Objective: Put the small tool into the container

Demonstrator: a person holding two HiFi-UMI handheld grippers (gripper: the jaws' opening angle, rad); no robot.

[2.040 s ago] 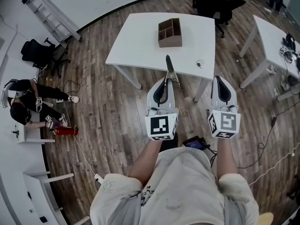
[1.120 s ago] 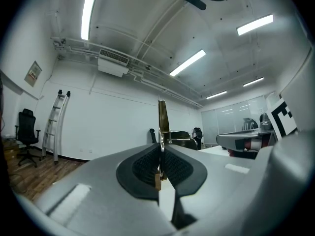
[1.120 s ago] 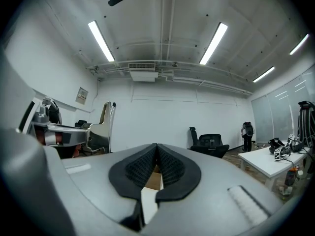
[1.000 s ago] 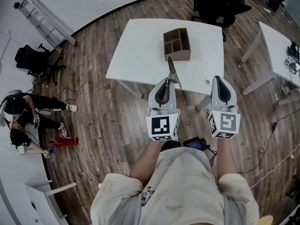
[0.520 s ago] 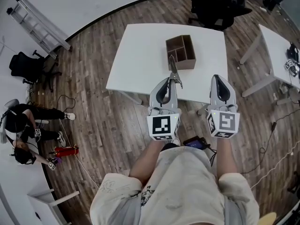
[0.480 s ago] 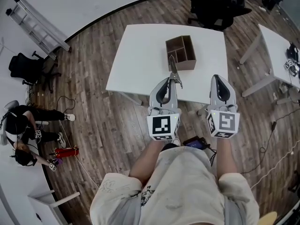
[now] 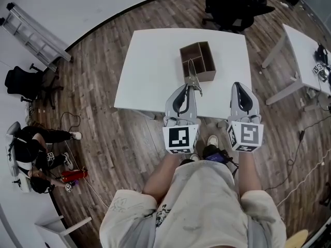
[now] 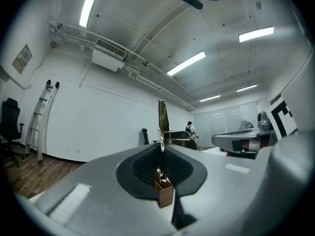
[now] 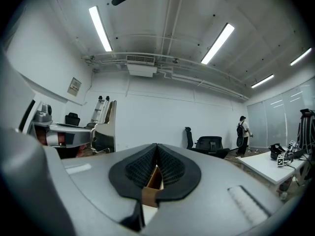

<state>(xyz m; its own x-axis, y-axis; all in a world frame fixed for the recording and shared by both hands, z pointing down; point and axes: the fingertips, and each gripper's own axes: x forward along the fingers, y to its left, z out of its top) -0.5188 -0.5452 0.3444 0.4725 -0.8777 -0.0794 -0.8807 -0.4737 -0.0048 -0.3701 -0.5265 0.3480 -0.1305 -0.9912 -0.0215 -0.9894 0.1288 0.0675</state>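
A brown wooden container [image 7: 197, 61] with several compartments stands on the white table [image 7: 150, 61]. My left gripper [image 7: 185, 88] is shut on a small metal tool [image 7: 192, 76]. The tool sticks out forward, and its tip lies over the container's near edge. In the left gripper view the tool [image 8: 162, 119] rises straight up from between the closed pads of the left gripper [image 8: 161, 150]. My right gripper [image 7: 239, 87] hangs beside it over the table's front right edge, shut with nothing in it. In its own view the right gripper [image 9: 156, 150] has its pads together.
A second white table [image 7: 305, 50] stands to the right. Black office chairs [image 7: 232, 4] sit behind the main table. A ladder [image 7: 36, 32] leans at the far left, and a person [image 7: 31, 149] sits on the wooden floor there. Cables run across the floor at right.
Both grippers have come closer to the table and container. The tool's tip, which was short of the container, now lies over its near edge. The left gripper still holds the tool.
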